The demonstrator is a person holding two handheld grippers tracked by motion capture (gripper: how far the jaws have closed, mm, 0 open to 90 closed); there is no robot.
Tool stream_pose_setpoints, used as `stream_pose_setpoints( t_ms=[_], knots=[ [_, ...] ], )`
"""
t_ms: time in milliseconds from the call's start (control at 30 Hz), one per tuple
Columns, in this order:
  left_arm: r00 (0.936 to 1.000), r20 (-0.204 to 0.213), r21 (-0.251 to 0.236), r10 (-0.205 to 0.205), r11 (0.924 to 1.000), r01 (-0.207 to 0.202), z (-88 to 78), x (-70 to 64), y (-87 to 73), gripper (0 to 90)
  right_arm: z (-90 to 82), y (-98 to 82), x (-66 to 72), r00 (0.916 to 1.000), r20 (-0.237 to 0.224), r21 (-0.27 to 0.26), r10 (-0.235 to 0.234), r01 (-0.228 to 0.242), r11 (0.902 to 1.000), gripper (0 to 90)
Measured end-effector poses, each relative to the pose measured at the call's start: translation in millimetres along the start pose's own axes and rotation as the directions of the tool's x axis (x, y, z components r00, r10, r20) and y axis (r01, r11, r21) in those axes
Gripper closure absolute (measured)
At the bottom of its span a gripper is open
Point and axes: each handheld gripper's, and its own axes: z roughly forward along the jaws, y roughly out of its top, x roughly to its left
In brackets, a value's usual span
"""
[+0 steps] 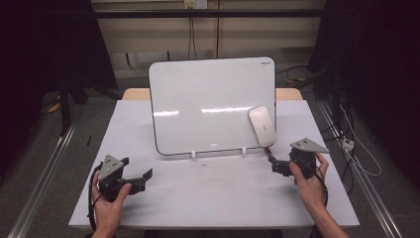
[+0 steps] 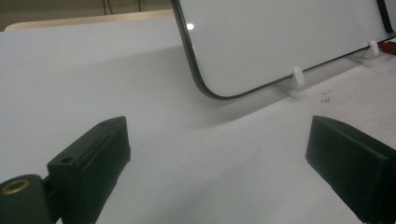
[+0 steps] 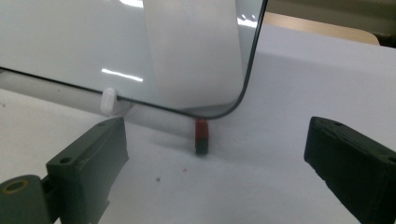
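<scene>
A whiteboard leans upright on the white table, held at its lower edge by two white clips. A white eraser sticks to the board's lower right part. A short red and black marker lies on the table just under the board's lower right corner. My right gripper is open and faces that marker from a short way off, with nothing between its jaws. My left gripper rests open near the table's front left, pointing toward the board's lower left corner.
The table's wooden edge shows behind the board. Cables trail over the floor at the right, and a metal rail runs along the left. Dark curtains stand on both sides.
</scene>
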Motion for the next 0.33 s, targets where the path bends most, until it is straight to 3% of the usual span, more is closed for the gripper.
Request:
stream_pose_setpoints(
  t_ms=[133,333],
  knots=[
    [1.0000,-0.002,0.002,-0.004,1.0000,0.004,0.6,0.6,-0.7,6.3,-4.4,-12.2,-0.2,1.0000,-0.006,0.011,-0.008,0.008,0.9999,6.4],
    [0.9999,-0.011,0.006,-0.010,0.9999,0.010,1.1,1.1,-0.8,6.3,-5.9,-23.0,-5.1,0.9995,0.005,0.010,0.031,-0.031,0.9995,6.8]
  ],
)
